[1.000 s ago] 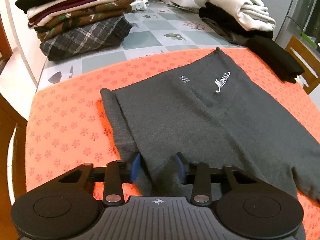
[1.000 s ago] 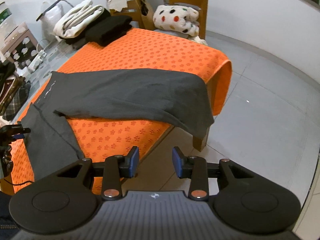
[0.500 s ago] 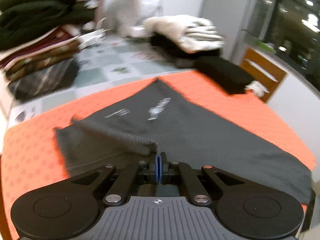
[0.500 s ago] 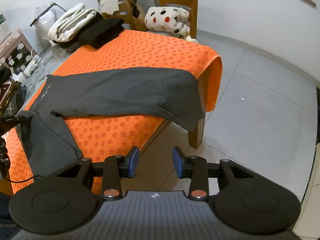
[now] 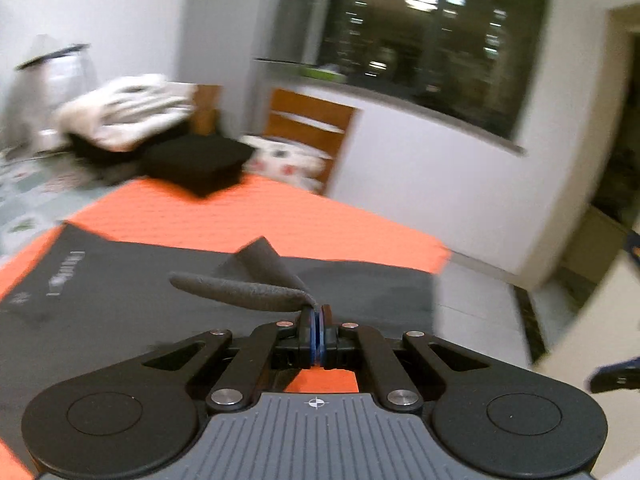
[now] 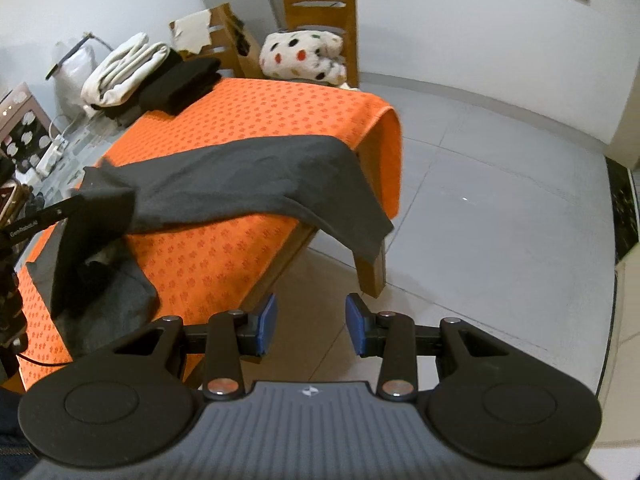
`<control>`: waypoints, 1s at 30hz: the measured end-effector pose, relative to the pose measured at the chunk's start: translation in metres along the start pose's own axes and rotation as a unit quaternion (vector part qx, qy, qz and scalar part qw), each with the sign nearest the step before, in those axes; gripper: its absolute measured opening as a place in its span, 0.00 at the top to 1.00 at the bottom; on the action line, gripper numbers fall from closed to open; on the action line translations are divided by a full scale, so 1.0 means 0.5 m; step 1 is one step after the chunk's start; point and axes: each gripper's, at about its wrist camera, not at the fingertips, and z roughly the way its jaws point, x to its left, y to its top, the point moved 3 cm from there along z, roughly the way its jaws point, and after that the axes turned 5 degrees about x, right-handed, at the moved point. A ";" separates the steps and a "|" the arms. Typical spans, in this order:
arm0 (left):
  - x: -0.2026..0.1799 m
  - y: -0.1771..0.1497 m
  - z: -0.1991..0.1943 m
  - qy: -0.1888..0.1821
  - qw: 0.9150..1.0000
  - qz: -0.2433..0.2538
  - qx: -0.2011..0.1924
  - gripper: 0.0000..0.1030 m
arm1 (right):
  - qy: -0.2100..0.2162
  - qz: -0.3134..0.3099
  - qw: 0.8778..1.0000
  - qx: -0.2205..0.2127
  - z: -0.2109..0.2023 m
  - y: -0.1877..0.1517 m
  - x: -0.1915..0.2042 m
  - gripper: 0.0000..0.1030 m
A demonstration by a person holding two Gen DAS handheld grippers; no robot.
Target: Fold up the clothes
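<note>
The orange-covered surface (image 6: 256, 120) has open room across its far right half and along the near edge right of the lifted cloth. A dark grey garment (image 6: 248, 180) lies across the middle, one leg hanging off the right edge. At the far left corner, stacked black clothes (image 6: 180, 84) and a white bundle (image 6: 124, 68) block the way. Two wooden chairs (image 6: 320, 4) stand just beyond the far edge. The tiled floor (image 6: 480, 220) to the right is open, and the right tongs (image 6: 311, 326) hang over it, parted, nothing between them.
</note>
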 end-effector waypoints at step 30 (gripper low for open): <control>-0.363 -0.239 -0.123 -0.157 0.976 0.105 0.108 0.59 | -0.025 0.064 0.997 -0.024 -0.214 -0.431 -0.071 0.54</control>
